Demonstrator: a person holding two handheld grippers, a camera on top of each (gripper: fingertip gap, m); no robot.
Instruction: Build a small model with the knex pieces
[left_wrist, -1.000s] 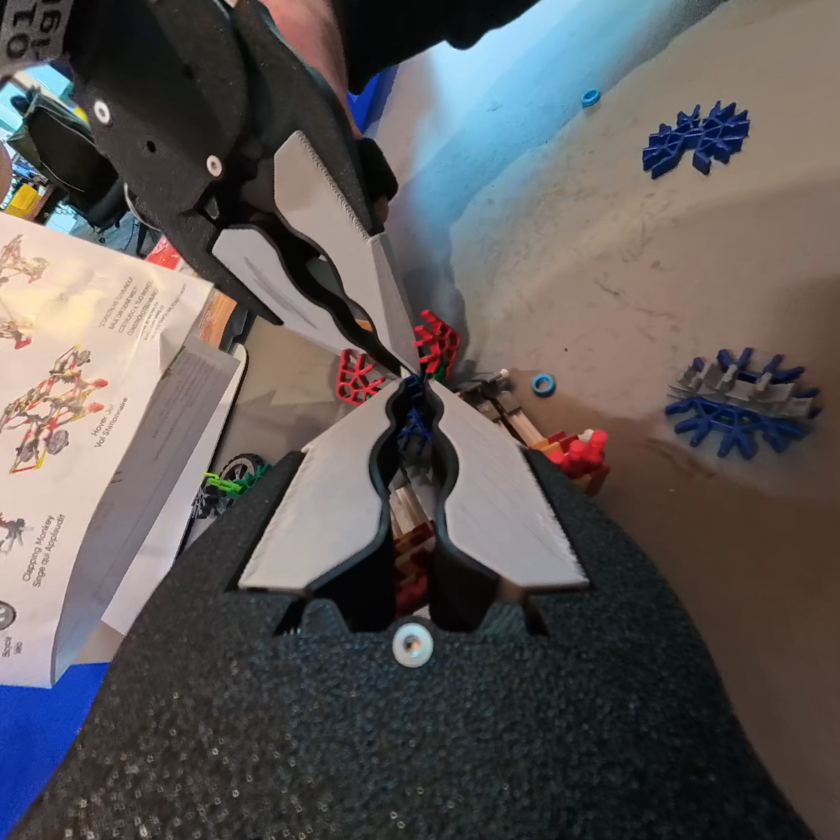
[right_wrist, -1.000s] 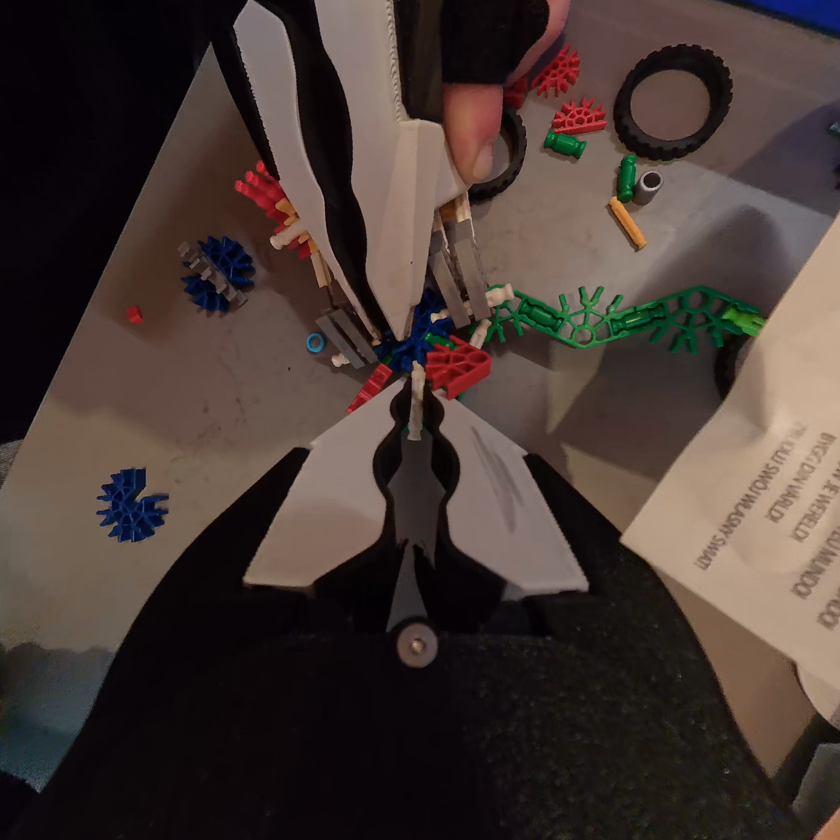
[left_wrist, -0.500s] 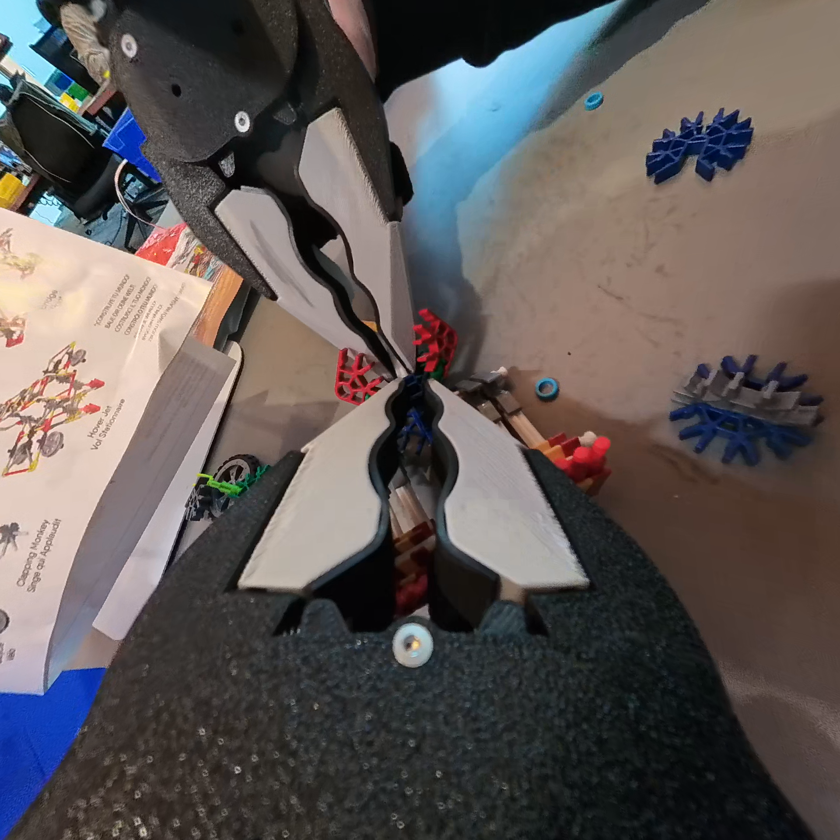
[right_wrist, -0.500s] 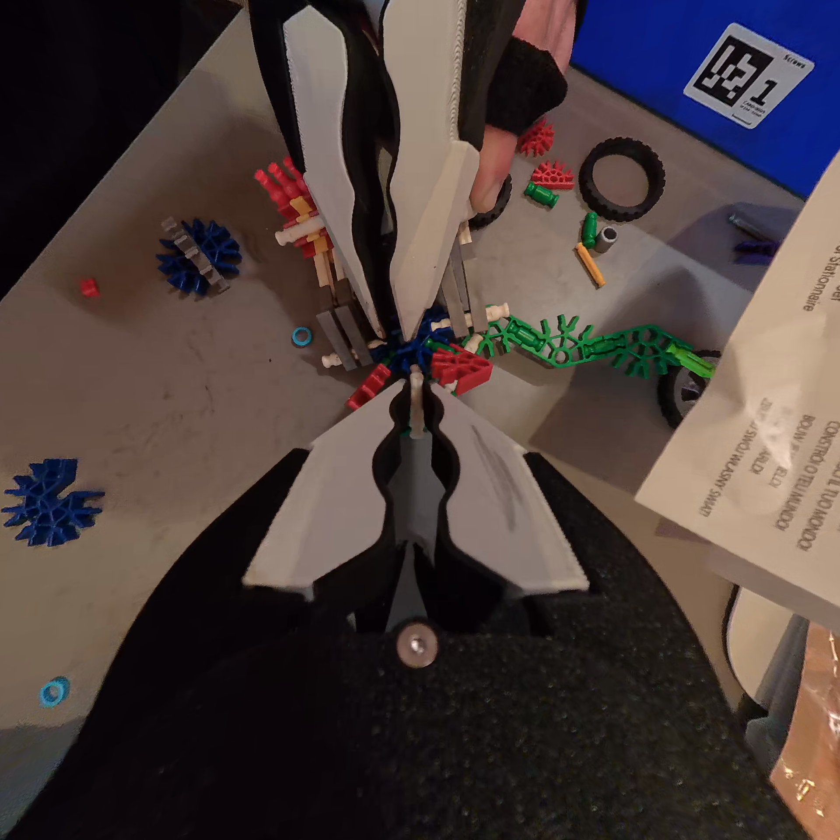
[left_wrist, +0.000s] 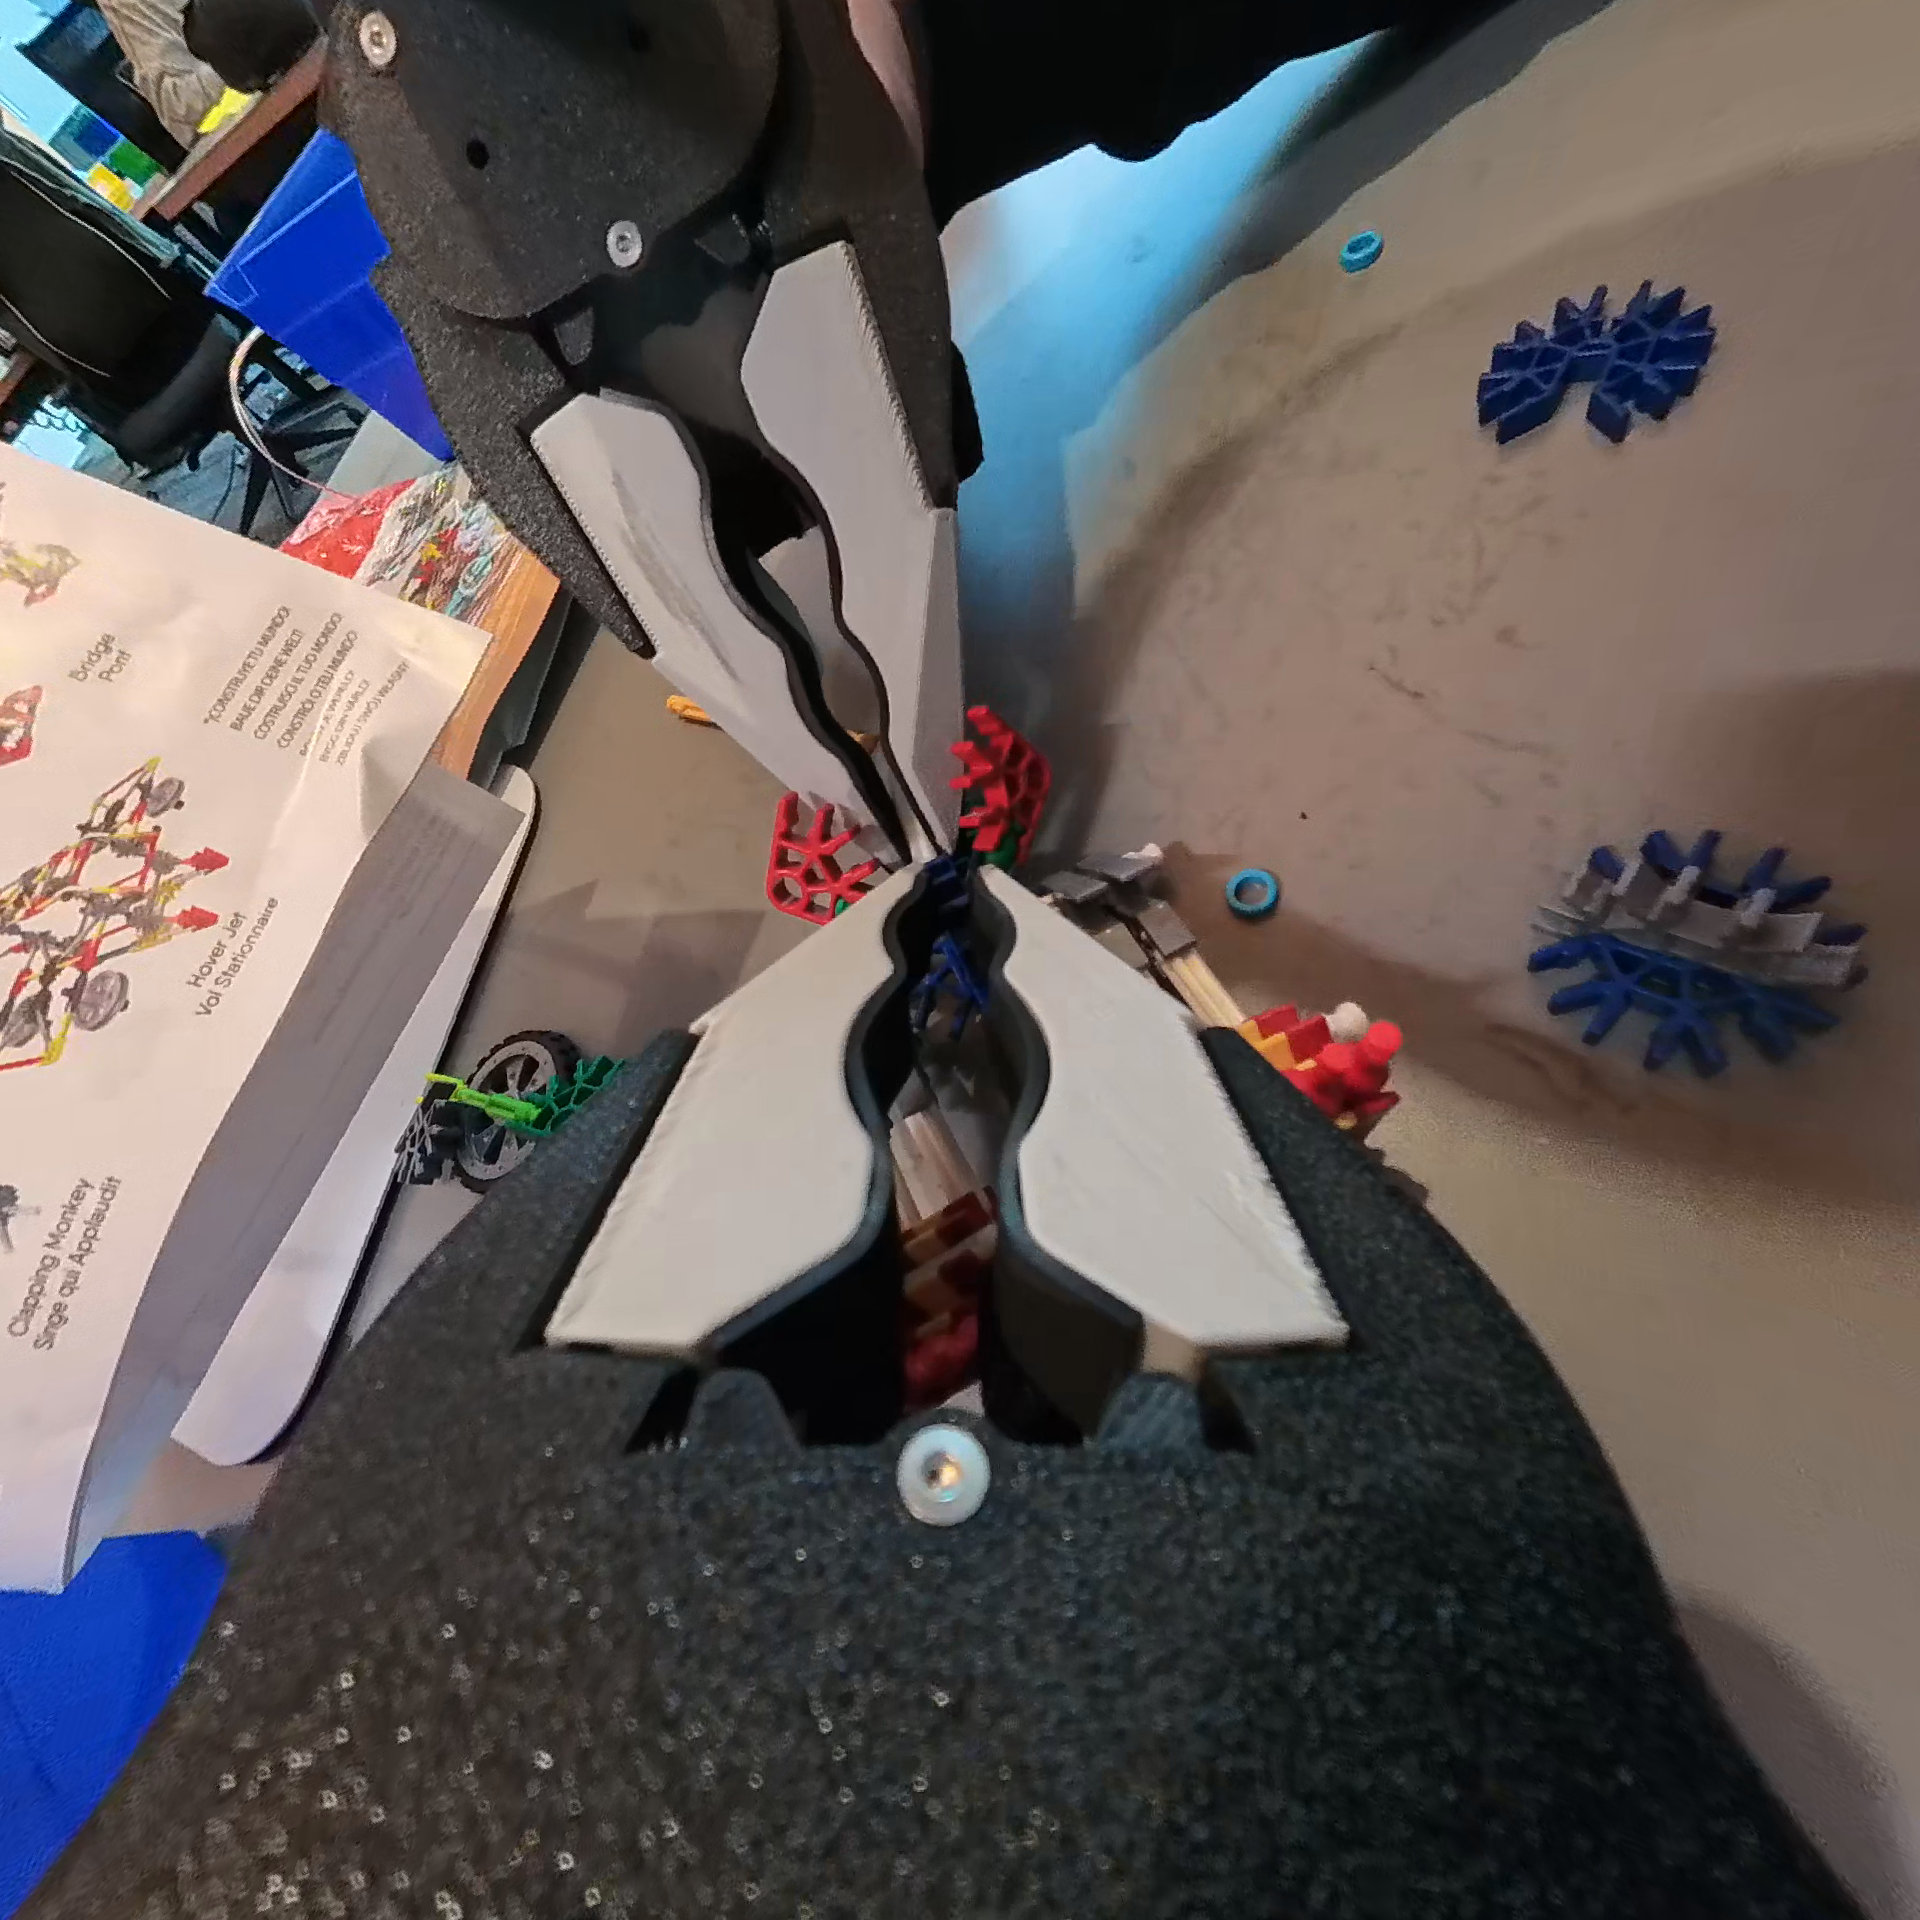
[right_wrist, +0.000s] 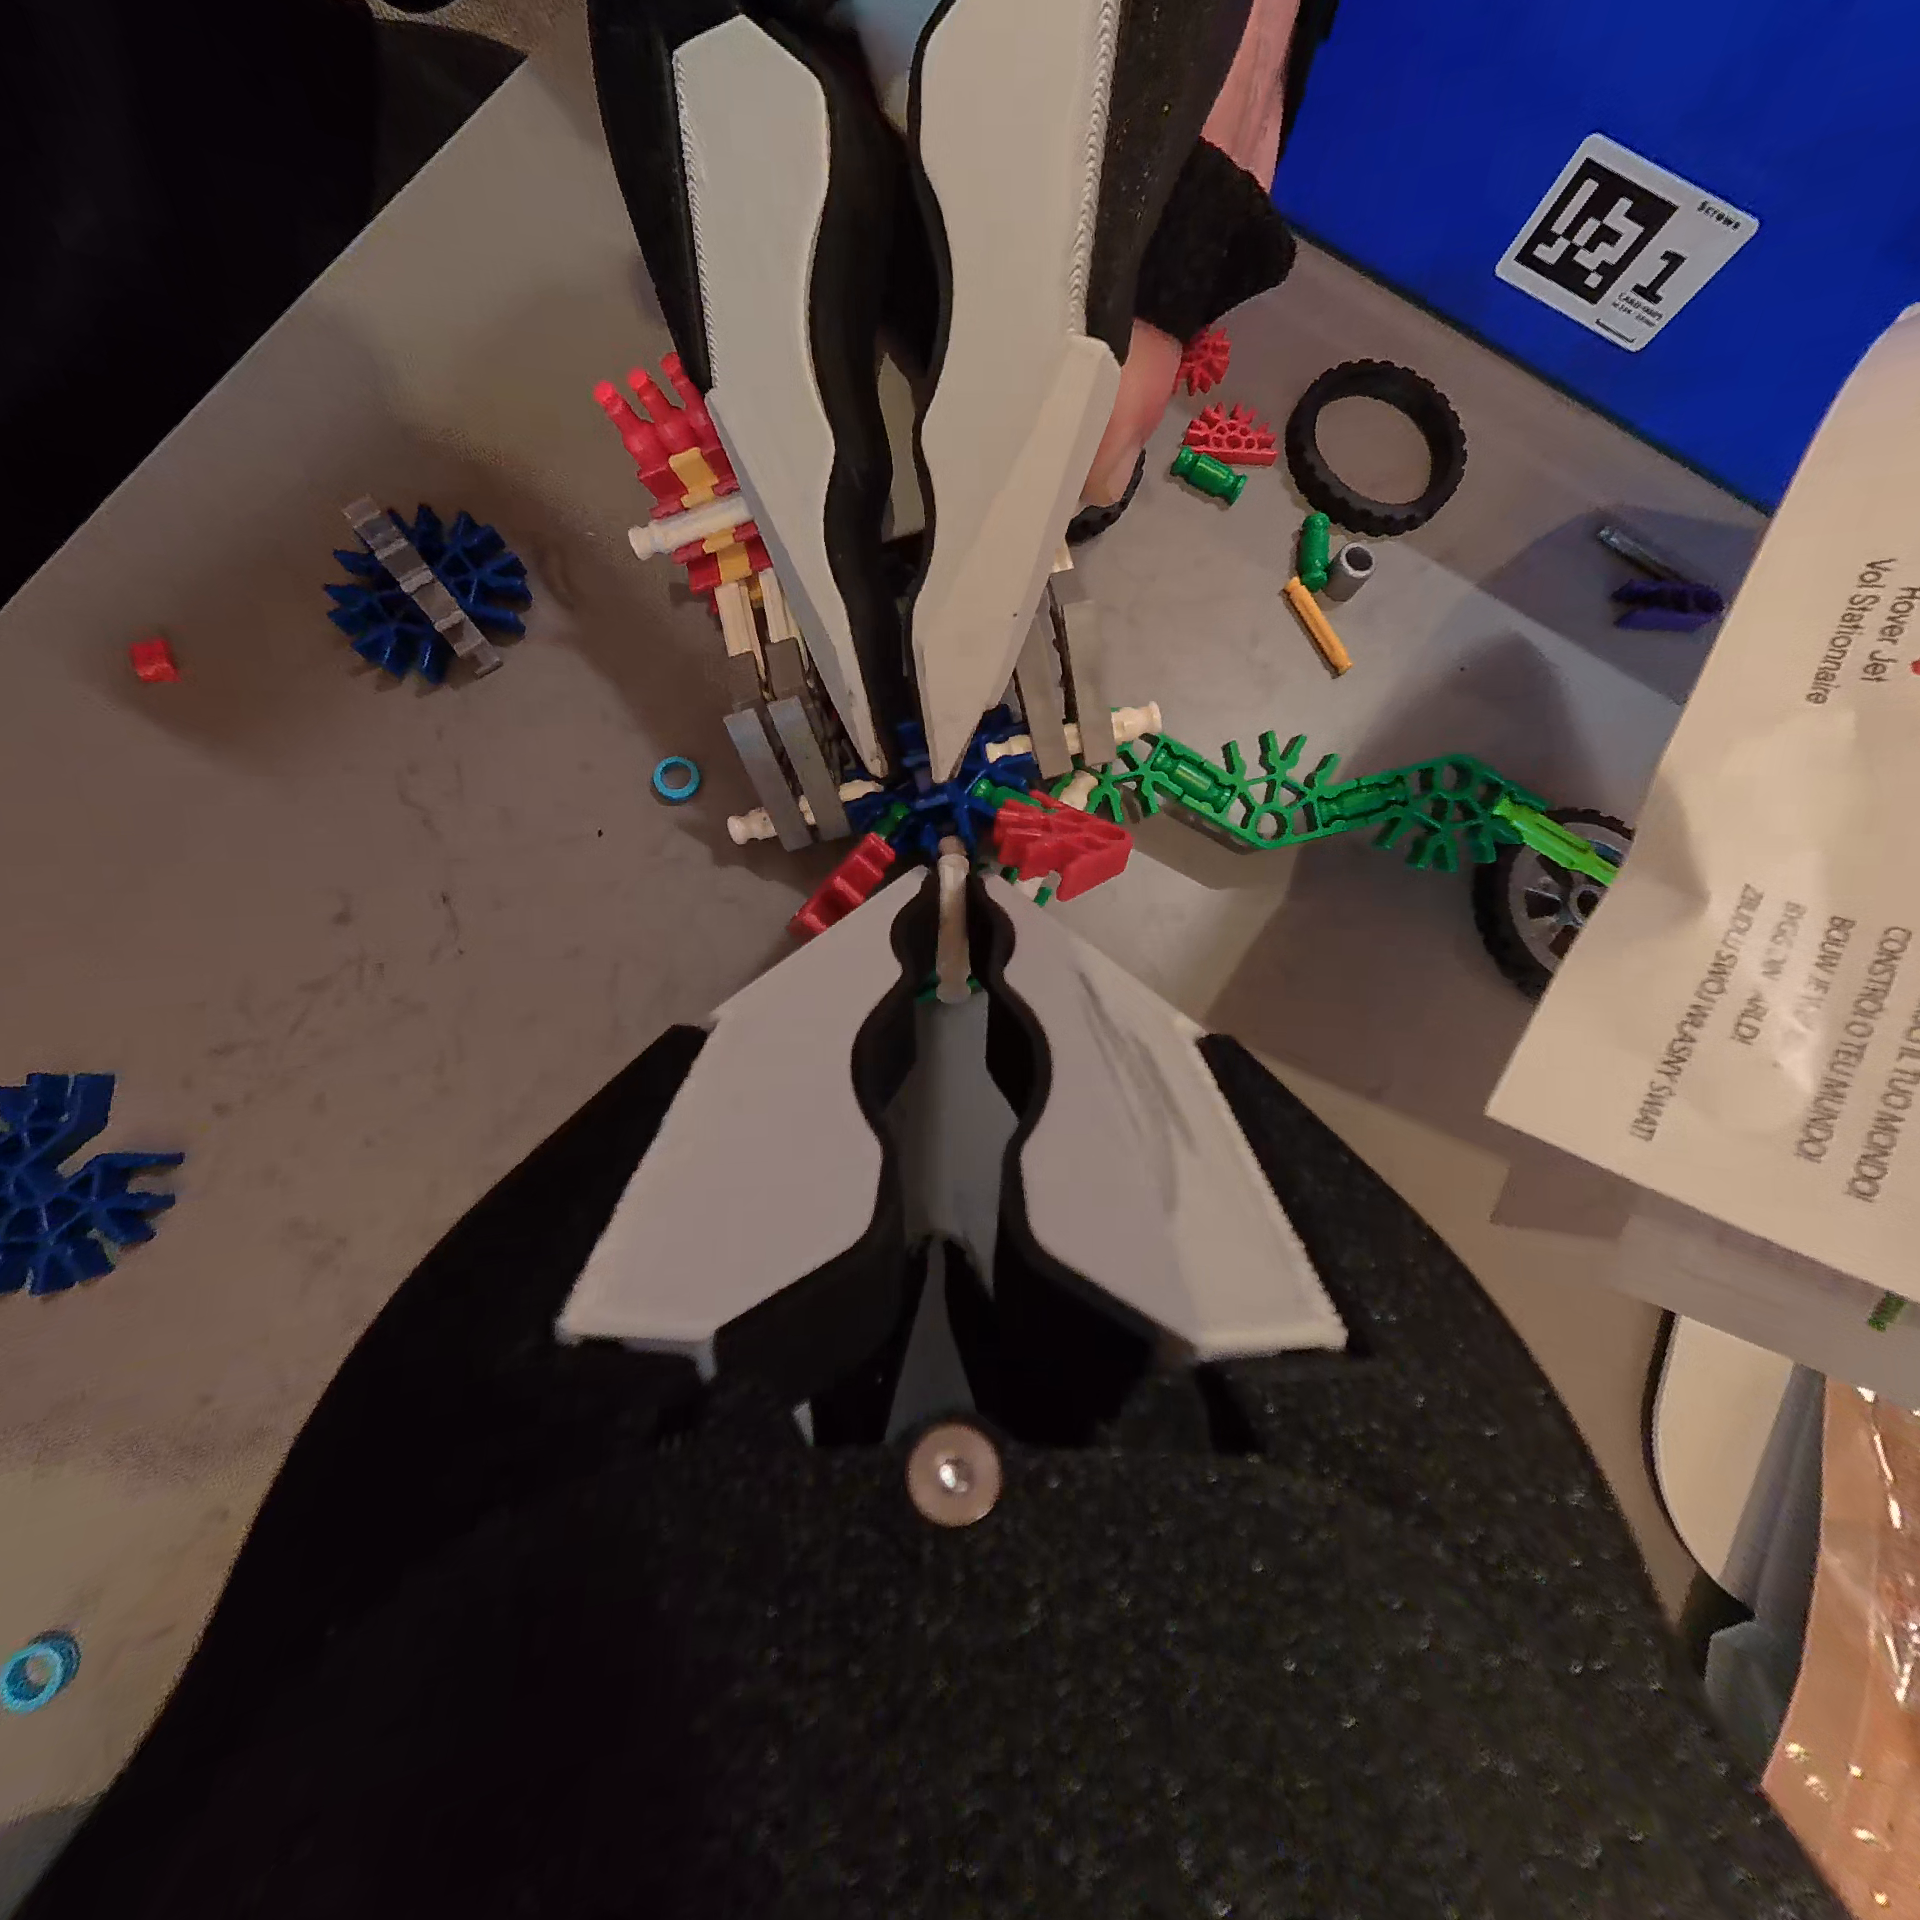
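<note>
The left hand-held gripper (left_wrist: 945, 883) is clamped on a blue spoked connector (left_wrist: 948, 966) of a toy build on the grey worktop (left_wrist: 1455, 644). Opposite it, tip to tip, the right hand-held gripper (right_wrist: 948, 883) pinches a white rod (right_wrist: 951, 925) plugged into that connector, with a green chain (right_wrist: 1299, 800) trailing beside.

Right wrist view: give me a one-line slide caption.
Right gripper shut on a white plastic rod, meeting the left gripper at a blue snowflake-shaped plastic connector on the grey table.
</note>
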